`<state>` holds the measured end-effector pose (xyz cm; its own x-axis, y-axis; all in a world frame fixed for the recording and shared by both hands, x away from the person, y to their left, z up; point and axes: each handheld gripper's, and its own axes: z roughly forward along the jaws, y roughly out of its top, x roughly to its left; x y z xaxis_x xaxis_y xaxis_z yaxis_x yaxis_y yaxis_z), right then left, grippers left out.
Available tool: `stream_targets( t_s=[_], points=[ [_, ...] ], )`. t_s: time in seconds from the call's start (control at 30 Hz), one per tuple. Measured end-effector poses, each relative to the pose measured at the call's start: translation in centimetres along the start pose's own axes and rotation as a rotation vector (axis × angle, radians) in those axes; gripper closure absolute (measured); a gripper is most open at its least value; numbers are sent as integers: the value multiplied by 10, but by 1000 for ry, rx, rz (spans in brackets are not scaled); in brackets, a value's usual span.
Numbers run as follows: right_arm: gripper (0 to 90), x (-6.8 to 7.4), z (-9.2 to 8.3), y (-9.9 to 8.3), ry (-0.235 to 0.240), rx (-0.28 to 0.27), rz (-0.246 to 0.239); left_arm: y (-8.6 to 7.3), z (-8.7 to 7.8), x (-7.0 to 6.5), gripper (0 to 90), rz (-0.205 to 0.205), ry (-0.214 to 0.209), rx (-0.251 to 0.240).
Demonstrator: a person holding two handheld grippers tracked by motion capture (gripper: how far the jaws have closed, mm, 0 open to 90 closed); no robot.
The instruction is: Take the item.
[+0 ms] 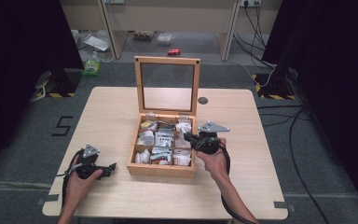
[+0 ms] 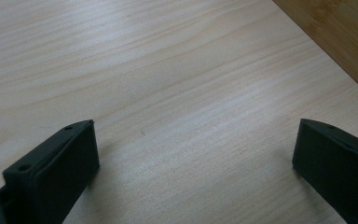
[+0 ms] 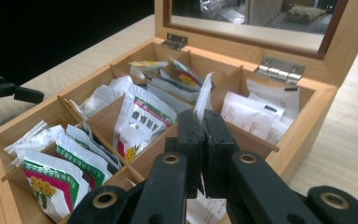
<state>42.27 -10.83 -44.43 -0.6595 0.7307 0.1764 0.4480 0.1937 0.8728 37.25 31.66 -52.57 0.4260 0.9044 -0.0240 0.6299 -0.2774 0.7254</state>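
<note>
The right gripper has its jaws pressed together on a thin white sachet, which stands upright between them above the box. In the high view this gripper sits at the box's right side, over the middle-right compartment. The box is open, its glass lid upright, sachets filling its compartments. The left gripper rests on the table left of the box, jaws apart with nothing between them.

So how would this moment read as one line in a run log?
right gripper: jaws shut on white sachet, over wooden box | left gripper: jaws open, nothing between, over table | box lid: upright
</note>
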Motion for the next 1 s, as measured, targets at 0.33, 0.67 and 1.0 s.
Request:
stream_targets(
  t_s=[0.33,0.67,1.0],
  points=[
    [887,-4,-14,8,-5,-43,2,0,0,0,0,-1,0,-1],
    [889,-9,-26,14,-6,-82,18,-1,-1,0,0,-2,1,0],
    [889,-19,-41,18,-19,-122,47,-1,-1,0,0,-1,2,0]
  ],
)
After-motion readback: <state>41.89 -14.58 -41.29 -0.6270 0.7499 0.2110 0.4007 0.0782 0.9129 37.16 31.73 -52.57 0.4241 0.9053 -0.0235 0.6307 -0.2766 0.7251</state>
